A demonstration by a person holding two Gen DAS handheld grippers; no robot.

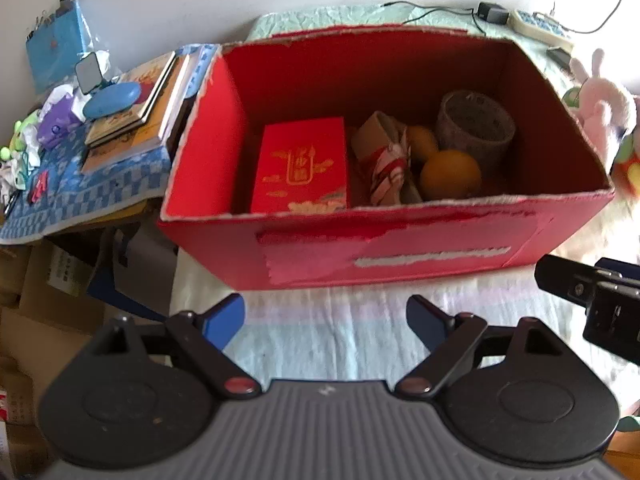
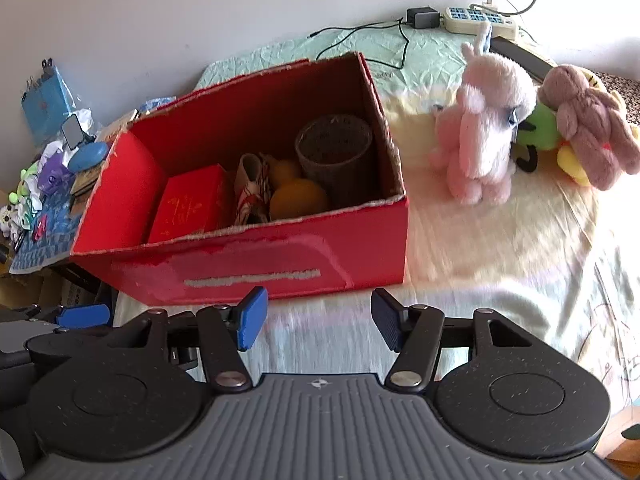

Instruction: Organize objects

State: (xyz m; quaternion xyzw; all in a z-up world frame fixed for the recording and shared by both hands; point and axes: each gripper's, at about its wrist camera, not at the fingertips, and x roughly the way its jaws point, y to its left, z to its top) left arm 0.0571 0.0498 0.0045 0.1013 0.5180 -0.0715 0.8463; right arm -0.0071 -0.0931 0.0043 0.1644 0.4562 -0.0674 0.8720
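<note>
An open red cardboard box [image 1: 400, 248] [image 2: 280, 268] stands on the bed. Inside it lie a small red gift box [image 1: 300, 164] [image 2: 188, 204], a patterned packet [image 1: 386, 160] [image 2: 250, 188], two oranges [image 1: 450, 174] [image 2: 298, 198] and a grey woven cup [image 1: 476, 126] [image 2: 334, 148]. To the box's right sit a pink plush rabbit [image 2: 484, 128], a brown plush [image 2: 592, 120] and a green and yellow toy [image 2: 540, 128]. My left gripper [image 1: 325, 322] hangs open and empty before the box's front wall. My right gripper [image 2: 319, 322] is also open and empty, near the box's front right corner.
A side table [image 1: 80, 196] left of the box carries stacked books [image 1: 140, 108], a blue case [image 1: 112, 98], a small mirror and small toys. A power strip [image 2: 480, 20], charger and cables lie at the bed's far edge. Cardboard boxes [image 1: 36, 308] stand on the floor at left.
</note>
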